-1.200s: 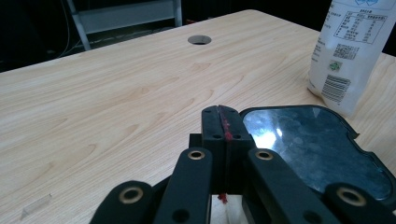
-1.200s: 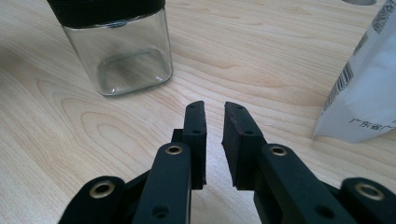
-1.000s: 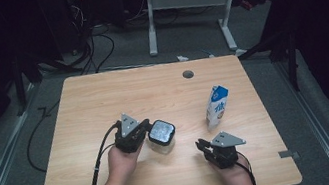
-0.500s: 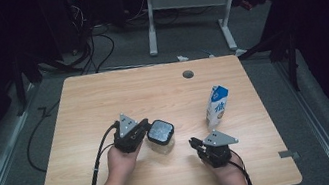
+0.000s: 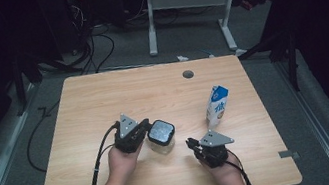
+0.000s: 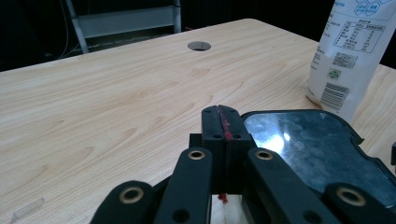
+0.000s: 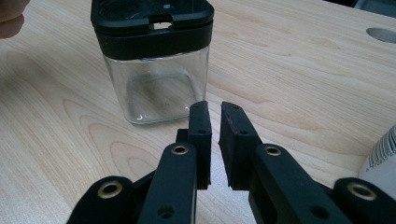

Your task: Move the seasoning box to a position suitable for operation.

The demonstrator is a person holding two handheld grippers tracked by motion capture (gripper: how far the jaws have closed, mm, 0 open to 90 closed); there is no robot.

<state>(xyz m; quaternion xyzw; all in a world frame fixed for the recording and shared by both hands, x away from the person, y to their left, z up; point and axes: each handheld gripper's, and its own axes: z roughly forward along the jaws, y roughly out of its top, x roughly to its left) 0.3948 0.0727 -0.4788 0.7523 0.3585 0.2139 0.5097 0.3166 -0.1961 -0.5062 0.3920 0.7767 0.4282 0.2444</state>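
A clear square jar with a black lid [image 5: 161, 134] stands near the table's middle front. My left gripper [image 5: 145, 128] lies at the jar's left side, jaws shut, with its tip against the lid's edge. In the left gripper view the shut jaws [image 6: 223, 122] sit beside the glossy lid [image 6: 317, 149]. My right gripper [image 5: 191, 143] is to the jar's right and points at it. In the right gripper view its jaws [image 7: 215, 120] stand a narrow gap apart with nothing between them, and the jar [image 7: 154, 65] is a short way ahead.
A blue and white milk carton [image 5: 217, 104] stands upright to the right of the jar, behind my right gripper; it rises at the right in the left gripper view [image 6: 350, 51]. A round cable hole [image 5: 188, 74] lies near the table's far edge.
My right gripper has shifted a little to the left, closer to the jar. The left gripper, the jar and the carton have kept still.
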